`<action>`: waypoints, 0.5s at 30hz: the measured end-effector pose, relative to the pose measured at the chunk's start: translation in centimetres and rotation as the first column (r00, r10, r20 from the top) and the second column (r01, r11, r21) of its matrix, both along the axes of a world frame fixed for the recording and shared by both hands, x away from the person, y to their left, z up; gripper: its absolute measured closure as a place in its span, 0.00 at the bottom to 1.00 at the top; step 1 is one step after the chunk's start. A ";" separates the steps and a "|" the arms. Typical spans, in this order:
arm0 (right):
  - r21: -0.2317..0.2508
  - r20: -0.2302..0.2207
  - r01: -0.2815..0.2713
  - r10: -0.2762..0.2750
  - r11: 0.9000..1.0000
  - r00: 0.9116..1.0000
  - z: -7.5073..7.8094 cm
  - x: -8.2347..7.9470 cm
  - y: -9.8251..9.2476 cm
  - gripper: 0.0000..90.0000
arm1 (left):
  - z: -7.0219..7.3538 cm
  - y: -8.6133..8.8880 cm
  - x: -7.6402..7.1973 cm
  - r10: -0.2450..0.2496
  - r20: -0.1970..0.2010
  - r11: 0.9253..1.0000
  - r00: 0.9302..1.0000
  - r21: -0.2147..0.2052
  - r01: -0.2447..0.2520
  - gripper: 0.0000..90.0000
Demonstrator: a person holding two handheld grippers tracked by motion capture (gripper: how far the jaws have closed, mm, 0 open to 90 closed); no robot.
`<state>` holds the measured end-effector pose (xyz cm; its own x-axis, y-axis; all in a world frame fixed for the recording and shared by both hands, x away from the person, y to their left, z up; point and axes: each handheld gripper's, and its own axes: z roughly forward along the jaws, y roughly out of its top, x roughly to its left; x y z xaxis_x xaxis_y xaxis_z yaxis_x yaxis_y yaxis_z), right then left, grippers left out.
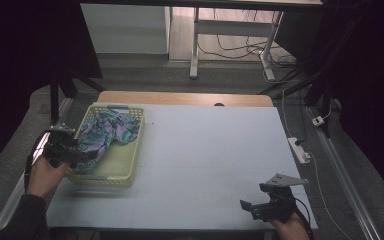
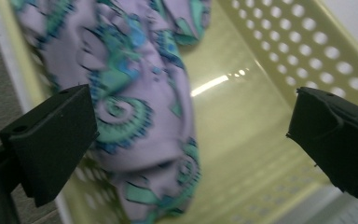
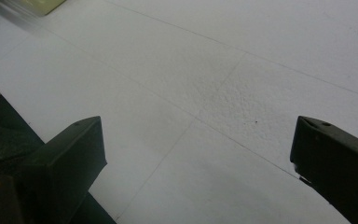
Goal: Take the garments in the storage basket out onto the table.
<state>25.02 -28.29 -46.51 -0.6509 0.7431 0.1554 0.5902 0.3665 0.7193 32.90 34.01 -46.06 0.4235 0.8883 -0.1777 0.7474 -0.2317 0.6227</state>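
Basket [image 1: 130, 150] — one, cloth [image 1: 105, 132] — one, left tongs [image 2: 191, 126] open.

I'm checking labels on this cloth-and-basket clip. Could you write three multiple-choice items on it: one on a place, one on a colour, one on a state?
1. Where does the patterned cloth lie?
A. In the basket
B. On the bare table
C. On the floor

2. What colour is the basket?
A. Red
B. Pale yellow
C. Black

3. How does the left claw stand?
A. Shut on the cloth
B. Shut on the basket rim
C. Open, jaws apart over the cloth

Answers:
1 A: the high view shows the cloth heaped inside the basket at the table's left.
2 B: its perforated walls are pale yellow in the left gripper view.
3 C: that view shows both jaws wide apart, with nothing clamped between them.
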 end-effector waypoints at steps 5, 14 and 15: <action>-0.003 -0.004 -0.002 0.002 1.000 1.000 0.0 0.0 0.0 0.04 | 0.0 0.4 1.5 0.032 -0.018 0.999 0.999 0.002 -0.032 0.02; -0.002 -0.006 -0.003 0.003 1.000 1.000 0.0 0.1 0.0 0.04 | -1.0 -0.2 5.5 0.032 -0.109 0.999 0.993 0.042 -0.027 0.03; -0.002 -0.007 -0.003 0.003 1.000 1.000 0.0 0.1 0.0 0.04 | -1.2 -0.3 5.9 0.030 -0.119 0.999 0.992 0.042 -0.025 0.03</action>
<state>25.07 -28.27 -46.53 -0.6520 0.7416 0.1581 0.5939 0.3698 0.7145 38.76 33.72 -47.22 0.3767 0.9069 -0.1890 0.8225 -0.2335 0.5187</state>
